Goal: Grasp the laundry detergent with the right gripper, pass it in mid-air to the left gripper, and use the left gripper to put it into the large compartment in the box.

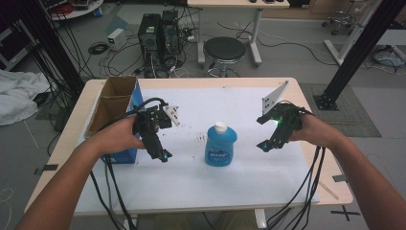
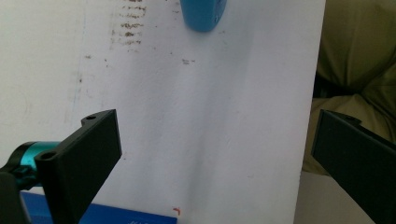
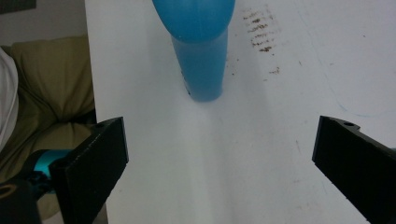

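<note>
A blue bottle [image 1: 220, 145] with a white cap stands upright on the white table cover [image 1: 206, 182], near the middle. My left gripper [image 1: 161, 154] hovers to its left, jaws wide apart and empty; its own view catches the bottle's base [image 2: 202, 14] at the top edge. My right gripper [image 1: 266, 143] hangs to the bottle's right, also open and empty. The right gripper view looks straight at the bottle [image 3: 198, 51] between its spread jaws, some way off.
An open cardboard box with a blue side [image 1: 115, 115] stands at the table's left, just behind my left hand. Dark smudges [image 1: 198, 139] mark the cover left of the bottle. A black stool [image 1: 224, 50] and computer towers [image 1: 158, 36] stand beyond the far edge.
</note>
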Action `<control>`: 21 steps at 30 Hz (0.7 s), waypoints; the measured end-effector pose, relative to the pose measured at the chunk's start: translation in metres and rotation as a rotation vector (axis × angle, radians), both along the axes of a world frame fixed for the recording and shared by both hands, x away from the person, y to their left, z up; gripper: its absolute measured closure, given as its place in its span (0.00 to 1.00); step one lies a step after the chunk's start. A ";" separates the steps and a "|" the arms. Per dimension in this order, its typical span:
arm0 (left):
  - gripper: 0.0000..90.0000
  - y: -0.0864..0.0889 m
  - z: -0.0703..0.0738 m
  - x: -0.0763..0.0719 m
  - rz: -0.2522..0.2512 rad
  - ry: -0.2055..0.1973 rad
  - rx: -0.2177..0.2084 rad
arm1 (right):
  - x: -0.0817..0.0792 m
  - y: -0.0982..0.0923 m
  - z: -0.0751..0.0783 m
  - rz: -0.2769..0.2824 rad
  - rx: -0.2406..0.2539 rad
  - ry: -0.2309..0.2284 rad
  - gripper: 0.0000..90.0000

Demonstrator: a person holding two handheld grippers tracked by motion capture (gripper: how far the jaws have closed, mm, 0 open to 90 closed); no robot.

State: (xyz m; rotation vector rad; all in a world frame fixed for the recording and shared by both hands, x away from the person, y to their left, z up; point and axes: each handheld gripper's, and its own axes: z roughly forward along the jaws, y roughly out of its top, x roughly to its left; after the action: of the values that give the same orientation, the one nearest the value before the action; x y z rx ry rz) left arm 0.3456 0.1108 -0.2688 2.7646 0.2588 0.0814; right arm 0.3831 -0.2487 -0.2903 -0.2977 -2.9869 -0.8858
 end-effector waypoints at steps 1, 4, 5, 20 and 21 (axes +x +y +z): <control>0.02 0.000 0.000 0.000 -0.001 0.000 -0.002 | -0.001 0.000 -0.002 -0.003 0.010 0.003 0.03; 0.02 0.000 -0.001 0.000 -0.003 -0.001 -0.001 | -0.002 0.000 -0.009 -0.004 0.032 0.005 0.03; 0.02 0.000 -0.002 0.000 -0.001 0.000 -0.004 | -0.002 0.000 -0.011 -0.004 0.045 0.006 0.03; 0.02 -0.001 -0.007 0.003 0.001 0.004 -0.010 | -0.008 0.000 -0.040 -0.020 0.205 0.011 0.03; 0.02 -0.001 -0.007 0.003 0.001 0.006 -0.009 | -0.008 0.001 -0.042 -0.022 0.211 0.010 0.03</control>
State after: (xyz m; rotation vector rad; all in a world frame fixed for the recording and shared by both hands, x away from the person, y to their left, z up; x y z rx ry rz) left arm 0.3484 0.1101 -0.2759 2.7557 0.2618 0.0727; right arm 0.3747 -0.2475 -0.3321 -0.3286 -2.8527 -1.1856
